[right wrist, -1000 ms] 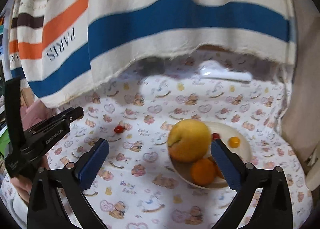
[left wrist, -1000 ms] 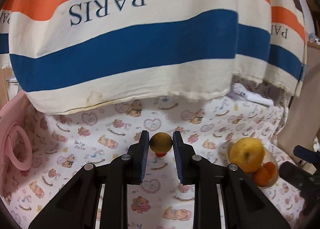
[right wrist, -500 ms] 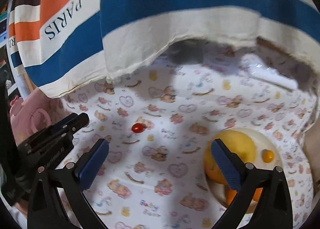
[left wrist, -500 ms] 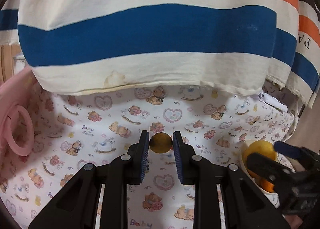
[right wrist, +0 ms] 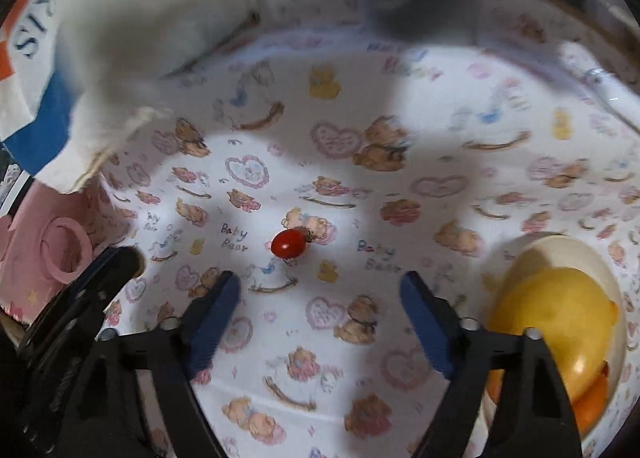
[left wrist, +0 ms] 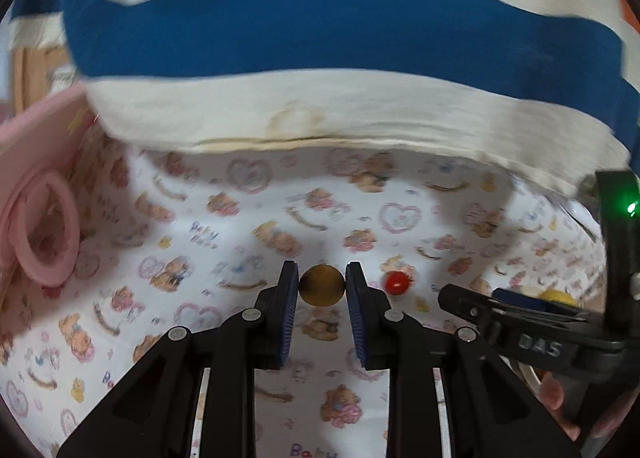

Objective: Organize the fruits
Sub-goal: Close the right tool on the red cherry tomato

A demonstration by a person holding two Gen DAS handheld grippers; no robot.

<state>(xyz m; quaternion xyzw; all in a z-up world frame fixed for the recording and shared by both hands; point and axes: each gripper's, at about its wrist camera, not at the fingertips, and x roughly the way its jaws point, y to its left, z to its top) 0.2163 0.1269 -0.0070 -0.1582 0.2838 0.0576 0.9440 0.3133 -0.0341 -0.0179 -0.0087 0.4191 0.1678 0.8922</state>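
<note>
My left gripper (left wrist: 322, 290) is shut on a small brownish-yellow round fruit (left wrist: 322, 285), held above the bear-print cloth. A red cherry tomato (right wrist: 289, 244) lies on the cloth; it also shows in the left wrist view (left wrist: 396, 282), just right of my left gripper. My right gripper (right wrist: 320, 286) is open and empty, with the tomato ahead of its fingers and slightly left of centre. A white bowl (right wrist: 616, 290) at the right holds a large yellow fruit (right wrist: 556, 318) and an orange fruit (right wrist: 596, 398). The right gripper's body (left wrist: 532, 334) shows at the right of the left wrist view.
A striped PARIS cloth (left wrist: 340, 57) hangs over the back of the surface and reaches low. A pink object with a ring (left wrist: 44, 230) stands at the left edge; it also shows in the right wrist view (right wrist: 60, 254). The left gripper's body (right wrist: 80, 310) is at lower left.
My right gripper has moved left and down towards the red tomato, away from the bowl. My left gripper has shifted left, still holding the small fruit.
</note>
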